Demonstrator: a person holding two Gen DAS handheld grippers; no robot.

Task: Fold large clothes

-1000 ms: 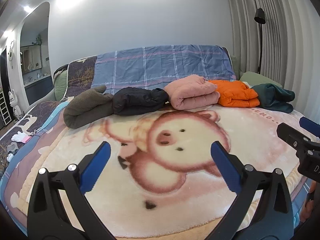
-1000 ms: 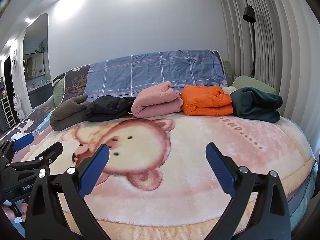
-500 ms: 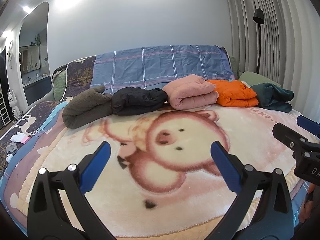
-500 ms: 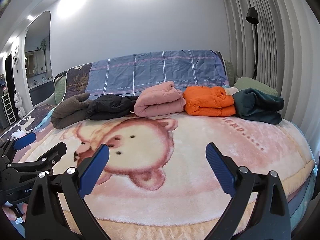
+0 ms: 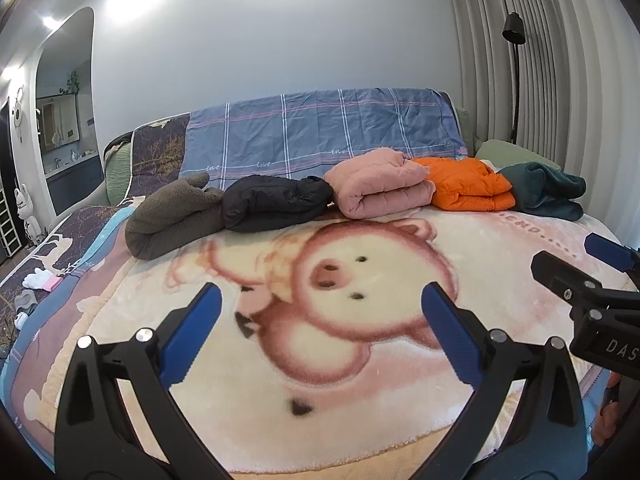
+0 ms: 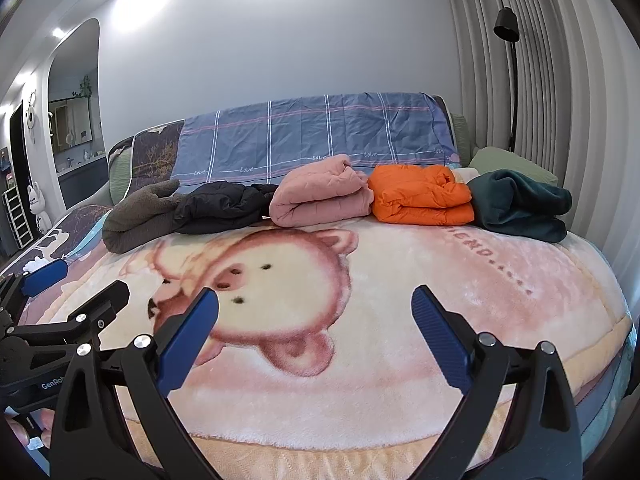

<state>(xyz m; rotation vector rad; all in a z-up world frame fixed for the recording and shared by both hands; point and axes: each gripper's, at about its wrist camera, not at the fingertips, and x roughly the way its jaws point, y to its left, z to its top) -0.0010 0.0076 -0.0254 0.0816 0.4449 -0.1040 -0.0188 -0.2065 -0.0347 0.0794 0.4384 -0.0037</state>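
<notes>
Several folded garments lie in a row at the far side of the bed: an olive fleece (image 5: 172, 222) (image 6: 138, 216), a black jacket (image 5: 272, 204) (image 6: 220, 208), a pink quilted one (image 5: 384, 188) (image 6: 320, 196), an orange jacket (image 5: 468, 190) (image 6: 420, 196) and a dark teal one (image 5: 548, 192) (image 6: 520, 204). My left gripper (image 5: 320, 308) is open and empty above the near part of the pig blanket (image 5: 360, 412). My right gripper (image 6: 314, 312) is open and empty beside it. Each gripper shows at the edge of the other's view.
A plaid blue sheet (image 5: 320, 132) covers the headboard. A floor lamp (image 5: 514, 32) and curtains stand at the right. Small items lie on the floor at the left (image 5: 38, 280). A green pillow (image 6: 512, 164) lies behind the teal garment.
Both grippers have shifted slightly; the view has drifted a little. Both stay open and empty. The garments have not moved.
</notes>
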